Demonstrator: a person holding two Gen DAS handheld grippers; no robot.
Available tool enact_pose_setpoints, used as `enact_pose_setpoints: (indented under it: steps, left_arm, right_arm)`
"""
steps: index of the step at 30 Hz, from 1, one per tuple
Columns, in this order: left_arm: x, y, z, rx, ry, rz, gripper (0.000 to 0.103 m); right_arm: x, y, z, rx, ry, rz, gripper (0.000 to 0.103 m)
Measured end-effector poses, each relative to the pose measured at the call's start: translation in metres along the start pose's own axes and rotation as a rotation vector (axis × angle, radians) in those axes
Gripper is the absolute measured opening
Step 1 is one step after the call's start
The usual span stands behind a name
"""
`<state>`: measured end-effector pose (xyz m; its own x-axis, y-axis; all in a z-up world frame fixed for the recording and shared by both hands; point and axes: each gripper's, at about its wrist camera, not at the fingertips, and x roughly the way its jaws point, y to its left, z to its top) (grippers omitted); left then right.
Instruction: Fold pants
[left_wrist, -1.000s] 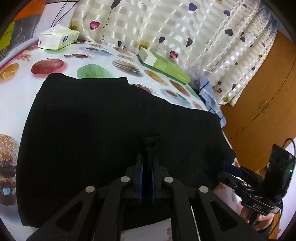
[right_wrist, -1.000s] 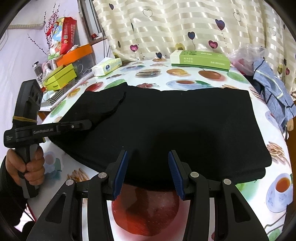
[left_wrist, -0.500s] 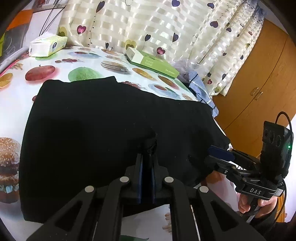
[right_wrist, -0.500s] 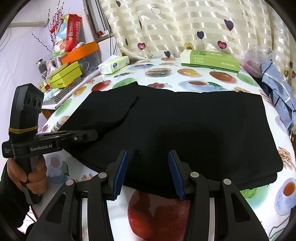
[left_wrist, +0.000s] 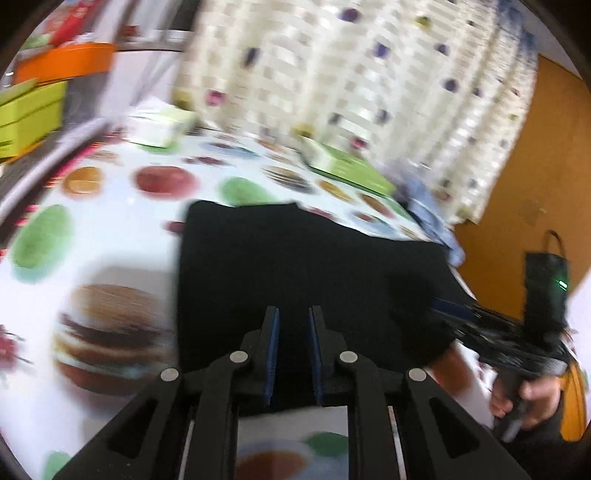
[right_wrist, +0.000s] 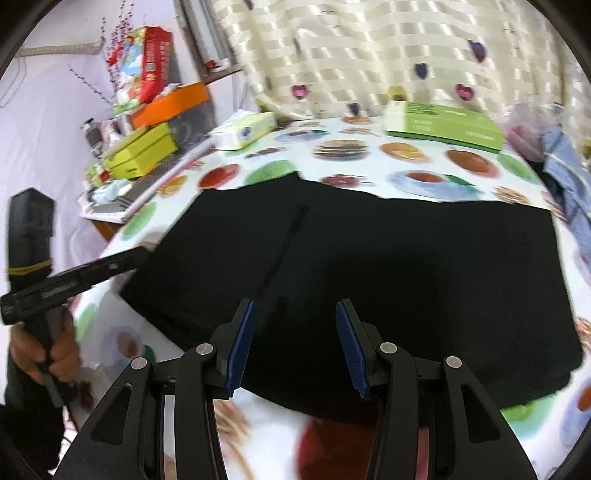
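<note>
The black pants lie folded flat in a wide rectangle on the food-print tablecloth. My left gripper hovers over their near edge. Its jaws are opening and no cloth is pinched between the blue pads. The view from that gripper is blurred by motion. In the right wrist view the pants fill the middle, a seam running down their left part. My right gripper stands open above the near edge, holding nothing. The left gripper shows there at the pants' left edge, gripped by a hand.
A green box and a tissue pack sit at the table's far side by the curtain. A blue garment is heaped at the right edge. Boxes crowd a shelf on the left. A wooden cabinet stands to the right.
The left gripper was shut on a pinch of black cloth; it has let go, parted its jaws and drawn back toward the left. The right gripper backed off slightly.
</note>
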<state>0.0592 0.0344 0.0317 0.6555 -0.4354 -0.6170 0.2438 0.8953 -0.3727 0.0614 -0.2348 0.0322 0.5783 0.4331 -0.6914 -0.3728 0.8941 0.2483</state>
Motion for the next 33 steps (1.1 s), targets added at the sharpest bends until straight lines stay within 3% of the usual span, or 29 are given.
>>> enact_pose_setpoints:
  steps: [4,6,8,14,19,23,28,33]
  left_arm:
    - [0.004,0.023,0.004,-0.053,-0.004,0.063,0.018]
    - [0.009,0.026,0.002,-0.06,0.012,0.062,0.018]
    - [0.019,0.024,-0.001,-0.046,0.059,0.062,0.017]
    - [0.02,0.02,0.002,-0.009,0.103,0.043,0.018]
    - [0.028,0.02,0.041,0.048,0.042,0.106,0.018]
    - [0.057,0.029,0.067,0.046,0.057,0.149,0.018]
    - [0.092,0.029,0.07,0.081,0.134,0.182,0.018]
    - [0.091,0.026,0.065,0.106,0.133,0.173,0.021]
  right_arm:
    - [0.013,0.017,0.006,-0.026,-0.009,0.08,0.045]
    - [0.024,0.026,0.005,-0.054,0.015,0.106,0.031]
    - [0.044,0.029,0.001,-0.064,0.095,0.08,0.026]
    - [0.04,0.028,0.007,-0.097,0.099,0.057,0.025]
    - [0.048,0.006,0.043,-0.017,0.032,0.034,0.025]
    - [0.067,0.007,0.065,-0.042,0.03,0.067,0.025]
    - [0.106,0.001,0.073,-0.048,0.124,-0.016,0.025]
    - [0.099,-0.013,0.074,0.005,0.126,-0.023,0.025]
